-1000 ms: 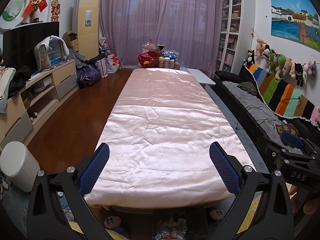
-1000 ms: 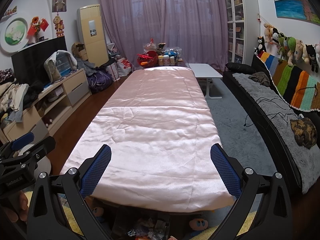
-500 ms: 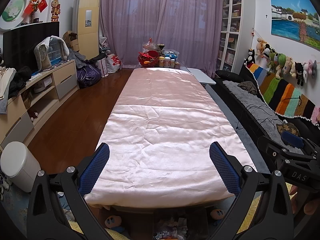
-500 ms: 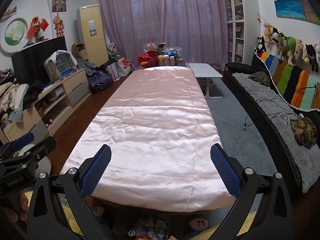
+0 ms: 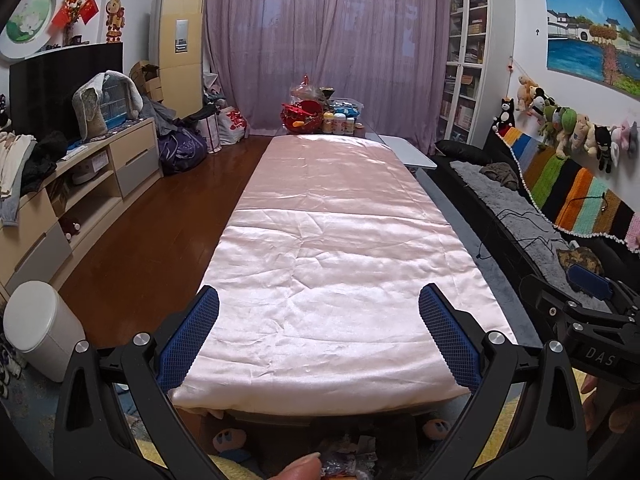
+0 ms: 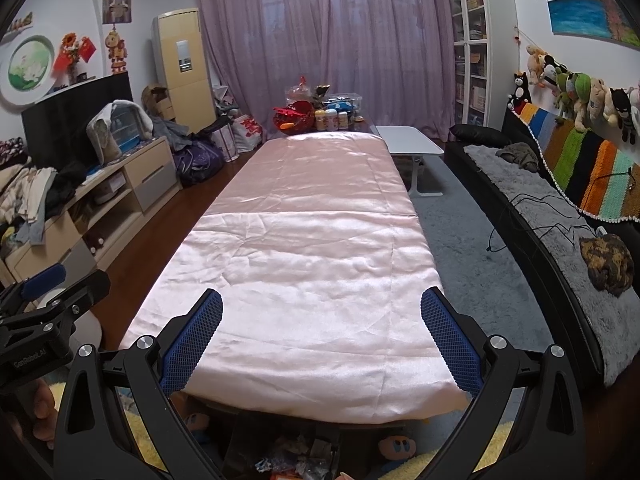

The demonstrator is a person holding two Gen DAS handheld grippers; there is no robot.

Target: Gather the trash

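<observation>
Pink satin cloth covers the long table, which runs lengthwise away from both cameras toward the purple curtains, its far end crowded with a red basket and jars. Nothing has shifted since a second ago: both views match the earlier ones, and the cloth lies bare and wrinkled as before. White bin stands on the wood floor to the left of the table's near end. Left gripper and right gripper hover over the near edge, each with its blue pads wide apart and empty. Trash, a small heap of crumpled wrappers, sits in a dark container below the table's near edge; its long axis cannot be told.
</observation>
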